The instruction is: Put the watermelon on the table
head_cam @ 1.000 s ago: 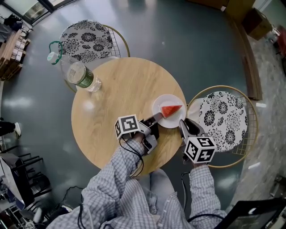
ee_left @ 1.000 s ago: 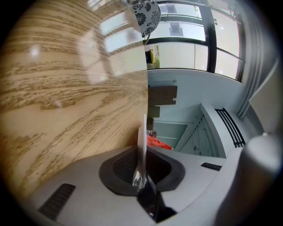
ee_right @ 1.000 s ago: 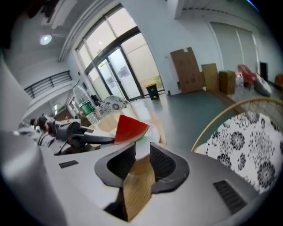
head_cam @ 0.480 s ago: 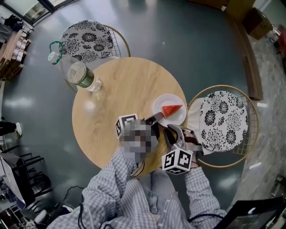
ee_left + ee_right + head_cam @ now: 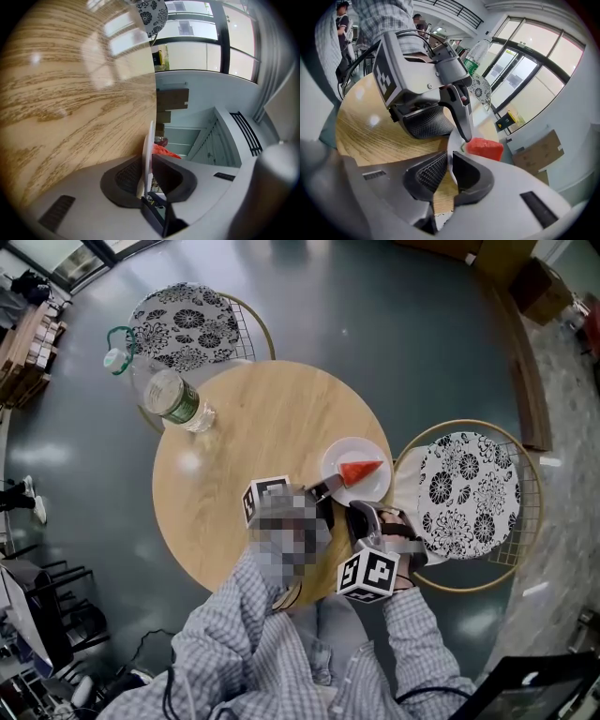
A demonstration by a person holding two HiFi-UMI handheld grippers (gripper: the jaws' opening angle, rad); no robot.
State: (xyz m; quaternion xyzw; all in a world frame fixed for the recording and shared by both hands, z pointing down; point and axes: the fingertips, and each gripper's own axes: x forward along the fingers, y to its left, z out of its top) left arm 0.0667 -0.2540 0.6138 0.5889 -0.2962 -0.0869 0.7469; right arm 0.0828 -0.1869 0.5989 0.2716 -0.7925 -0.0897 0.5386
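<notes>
We see the watermelon (image 5: 359, 470) on the white plate (image 5: 376, 489), right of centre in the head view, on the wooden table (image 5: 253, 418). Our left gripper (image 5: 328, 487) has the plate's lower-left rim between its opening jaws. Our right gripper (image 5: 361, 511) pinches the bottom rim, just below the slice.

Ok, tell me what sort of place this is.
Probably a café or a lounge in a public building. A small round wooden table stands between two wire chairs with floral cushions, a watermelon slice is served on a white plate, and the right gripper view shows tall glass walls.
</notes>
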